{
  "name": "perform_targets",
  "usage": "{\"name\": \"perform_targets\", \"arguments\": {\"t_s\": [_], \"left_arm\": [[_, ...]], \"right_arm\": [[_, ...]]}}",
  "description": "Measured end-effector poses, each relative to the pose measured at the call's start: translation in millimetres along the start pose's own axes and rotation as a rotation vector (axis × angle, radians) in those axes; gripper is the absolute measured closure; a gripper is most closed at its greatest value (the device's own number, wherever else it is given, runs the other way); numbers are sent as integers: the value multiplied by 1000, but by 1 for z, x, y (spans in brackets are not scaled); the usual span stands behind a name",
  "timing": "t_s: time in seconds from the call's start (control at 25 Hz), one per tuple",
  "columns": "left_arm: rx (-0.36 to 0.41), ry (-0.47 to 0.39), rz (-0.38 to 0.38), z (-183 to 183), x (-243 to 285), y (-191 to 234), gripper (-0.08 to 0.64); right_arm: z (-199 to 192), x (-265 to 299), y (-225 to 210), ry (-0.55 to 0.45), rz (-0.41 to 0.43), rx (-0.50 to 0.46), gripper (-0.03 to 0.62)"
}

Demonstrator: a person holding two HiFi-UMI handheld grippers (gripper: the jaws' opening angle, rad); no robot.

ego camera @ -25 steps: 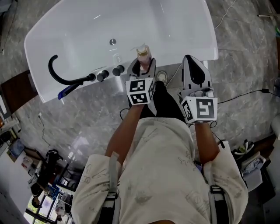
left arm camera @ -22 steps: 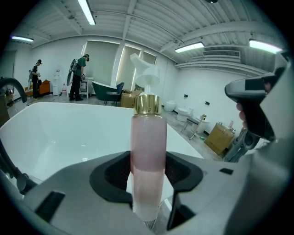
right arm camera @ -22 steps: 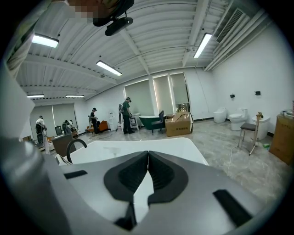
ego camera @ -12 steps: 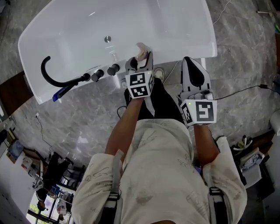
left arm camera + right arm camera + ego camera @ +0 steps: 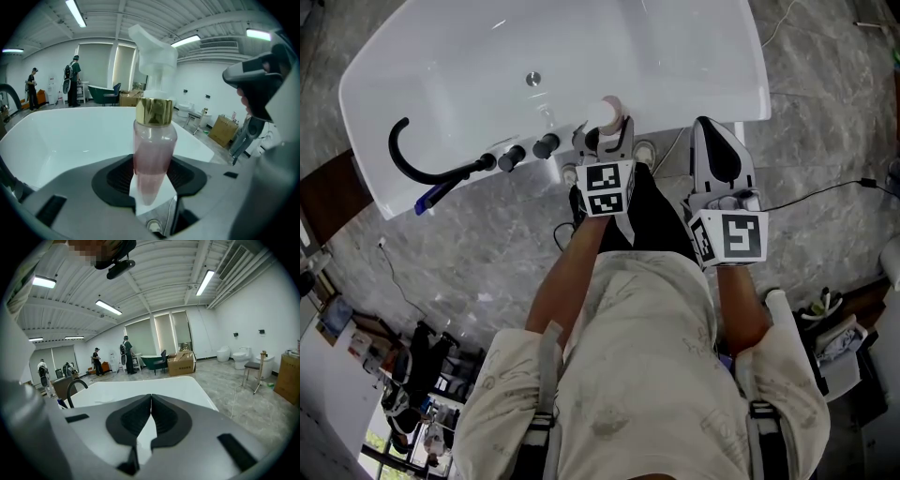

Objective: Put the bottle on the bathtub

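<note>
1. Bathtub (image 5: 675, 66): white, oval, on a grey marbled floor (image 5: 487, 253). Round drain (image 5: 532, 80) in its bottom.
2. Fittings on the near rim: curved black spout (image 5: 405, 155), two dark knobs (image 5: 546, 145) to its right, and a blue-handled hand shower (image 5: 441, 192) lying at the rim's edge.
3. Bottle (image 5: 153, 150): clear, with pink contents, gold collar and white pump head. It stands upright over the near rim, just right of the knobs. Whether its base rests on the rim cannot be told.
4. Left gripper (image 5: 605, 139): jaws clamped on the bottle's lower body, one dark pad on each side. The marker cube faces up towards the head camera.
5. Right gripper (image 5: 151, 413): jaws pressed together with nothing between them. It is held to the right of the left gripper, well apart from the bottle, with its tip at the tub's near right corner.
6. Person: light printed shirt and dark trousers, standing against the near side of the tub with both arms stretched forward.
7. Cable (image 5: 825, 202): black, running over the floor on the right.
8. Far room, right gripper view: toilet (image 5: 243, 355), cardboard box (image 5: 180, 363), green tub (image 5: 152, 361), and several standing people (image 5: 126, 352).
</note>
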State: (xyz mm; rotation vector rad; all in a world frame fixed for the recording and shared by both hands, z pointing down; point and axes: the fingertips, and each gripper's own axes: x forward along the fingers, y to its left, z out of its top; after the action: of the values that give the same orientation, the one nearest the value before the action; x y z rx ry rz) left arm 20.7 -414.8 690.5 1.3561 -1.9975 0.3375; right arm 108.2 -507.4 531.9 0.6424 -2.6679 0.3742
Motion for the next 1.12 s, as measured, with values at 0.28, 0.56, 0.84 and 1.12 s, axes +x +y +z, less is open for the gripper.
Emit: {"name": "perform_targets", "arguments": {"t_s": [0.28, 0.56, 0.84, 1.12], "left_arm": [[64, 22, -22, -14, -10, -10, 345], [113, 37, -42, -20, -17, -17, 345], [198, 22, -74, -23, -16, -23, 345], [199, -6, -61, -21, -19, -22, 335]], "right_arm": [[1, 4, 6, -6, 10, -2, 603], [3, 6, 9, -6, 14, -6, 603], [3, 6, 12, -7, 17, -10, 603], [2, 4, 10, -9, 13, -7, 603]]}}
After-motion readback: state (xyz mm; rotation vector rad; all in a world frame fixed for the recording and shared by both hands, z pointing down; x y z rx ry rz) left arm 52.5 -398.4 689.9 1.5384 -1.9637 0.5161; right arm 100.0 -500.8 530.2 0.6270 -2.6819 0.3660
